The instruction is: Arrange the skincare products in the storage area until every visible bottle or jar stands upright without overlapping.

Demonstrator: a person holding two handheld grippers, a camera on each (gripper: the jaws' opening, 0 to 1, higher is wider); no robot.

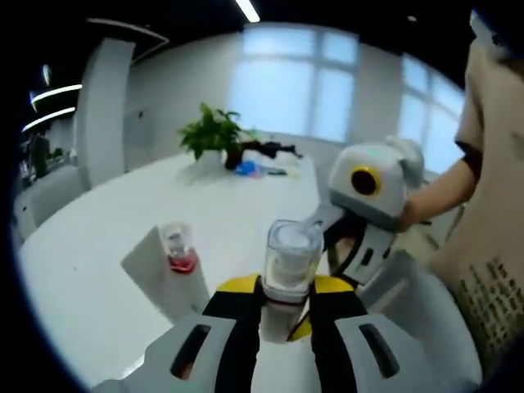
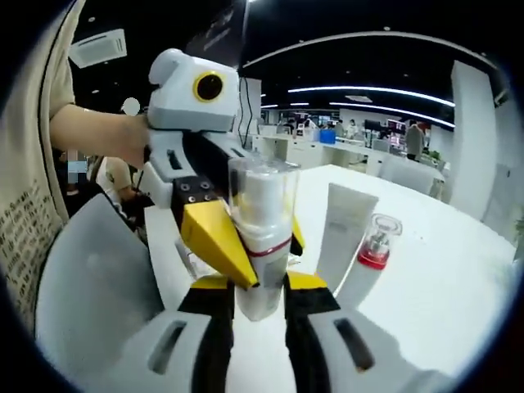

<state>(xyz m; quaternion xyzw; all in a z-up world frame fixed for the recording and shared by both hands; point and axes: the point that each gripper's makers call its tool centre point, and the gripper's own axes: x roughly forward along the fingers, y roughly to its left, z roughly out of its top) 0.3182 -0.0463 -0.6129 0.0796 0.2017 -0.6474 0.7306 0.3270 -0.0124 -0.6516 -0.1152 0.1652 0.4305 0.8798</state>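
Note:
A clear bottle [image 1: 291, 266] with a white inner cap and a red band is held above the white table [image 1: 98, 295]. My left gripper [image 1: 286, 295] is shut on its lower part, yellow pads on both sides. My right gripper [image 1: 360, 233] reaches in from the right, close against the same bottle. In the right gripper view the bottle [image 2: 262, 233] stands upright in my right gripper [image 2: 260, 291], and the left gripper [image 2: 246, 241] clamps it from the left. A white tube [image 2: 345, 233] stands upright beside a small red-based bottle [image 2: 377, 241]. Both also appear as the tube [image 1: 155, 274] and small bottle [image 1: 178, 248].
A potted plant [image 1: 214, 135] and some dark and blue items [image 1: 262, 155] sit at the table's far end. A person in a beige shirt [image 1: 491, 221] stands close on the right. A grey chair back [image 2: 98, 286] is beside the table edge.

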